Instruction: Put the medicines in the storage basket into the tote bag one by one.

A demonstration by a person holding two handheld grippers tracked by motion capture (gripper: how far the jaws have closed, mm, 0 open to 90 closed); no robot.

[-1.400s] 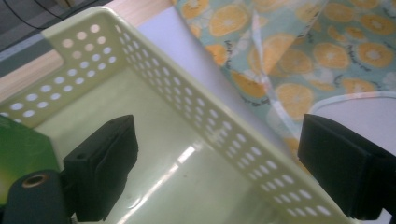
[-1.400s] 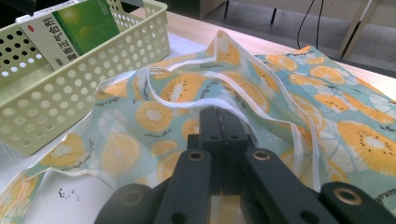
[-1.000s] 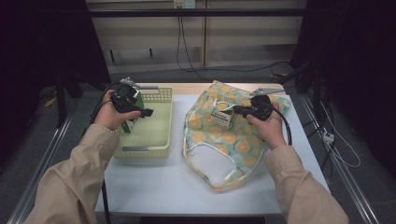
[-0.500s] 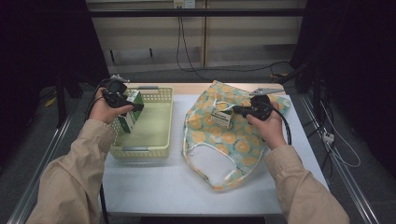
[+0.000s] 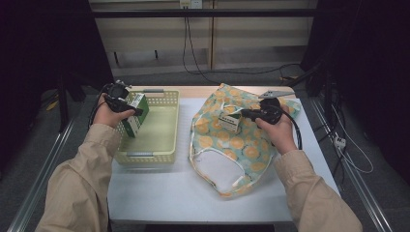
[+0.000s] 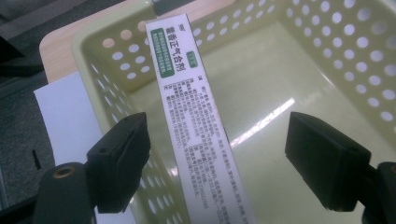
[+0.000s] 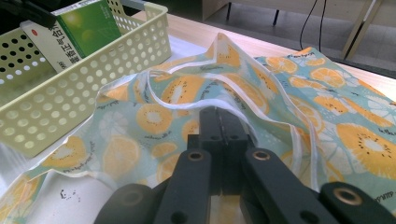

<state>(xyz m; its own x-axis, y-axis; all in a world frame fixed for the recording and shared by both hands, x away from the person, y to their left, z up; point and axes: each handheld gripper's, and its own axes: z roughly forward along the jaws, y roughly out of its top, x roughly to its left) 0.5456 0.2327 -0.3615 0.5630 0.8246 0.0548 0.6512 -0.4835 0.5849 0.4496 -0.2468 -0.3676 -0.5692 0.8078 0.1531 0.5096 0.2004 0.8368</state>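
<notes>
Green-and-white medicine box point(image 5: 135, 114) stands between the left gripper's point(image 6: 217, 154) closing, not-yet-touching jaws, inside the yellow basket point(image 5: 159, 145), still unpacked. Right gripper point(image 7: 223, 122) pinches the fruit-print bag point(image 5: 241, 145) rim.

Printed text stood on the white side panel of the green-and-white box point(image 6: 196, 126), which leaned against the wall of the yellow perforated basket point(image 6: 327, 60). A green label block with white Chinese characters sat near the panel's top; dense black Chinese print ran below it. Characters too small to read with certainty.
</notes>
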